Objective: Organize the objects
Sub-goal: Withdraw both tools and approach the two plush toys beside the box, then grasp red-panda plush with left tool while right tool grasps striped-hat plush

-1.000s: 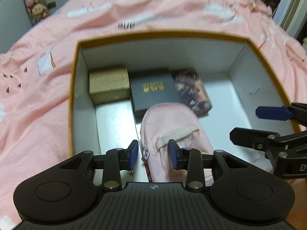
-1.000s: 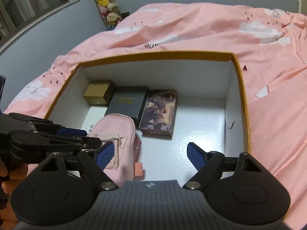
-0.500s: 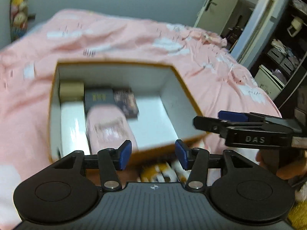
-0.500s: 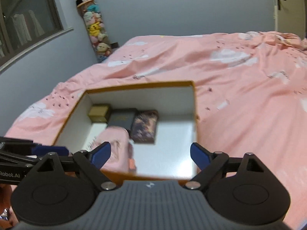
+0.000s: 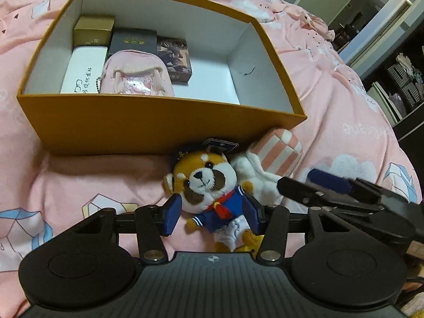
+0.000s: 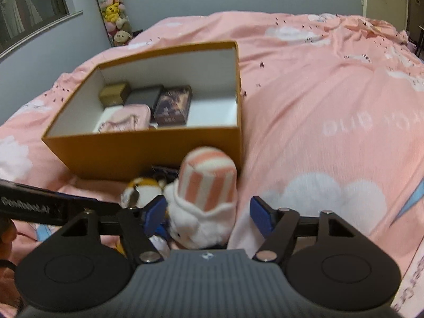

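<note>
An orange box point(image 5: 148, 122) point(image 6: 148, 153) lies open on the pink bed, holding a gold box point(image 5: 92, 30), a black box point(image 5: 132, 39), a dark picture box point(image 5: 175, 55), a white case point(image 5: 84, 69) and a pink pouch point(image 5: 137, 71). In front of it lie a red-panda plush in a sailor suit point(image 5: 209, 188) and a white plush with a pink-striped hat point(image 5: 275, 159) point(image 6: 206, 193). My left gripper point(image 5: 212, 216) is open, its pads either side of the panda plush. My right gripper point(image 6: 209, 217) is open around the white plush.
The pink quilt point(image 6: 331, 106) covers the bed all around. A stack of soft toys point(image 6: 114, 10) stands against the far wall by a window. A doorway and shelves point(image 5: 392, 53) lie to the right of the bed.
Both grippers have pulled back out of the box and dropped to the bed in front of it. The left one has let go of the pink pouch, which now lies in the box.
</note>
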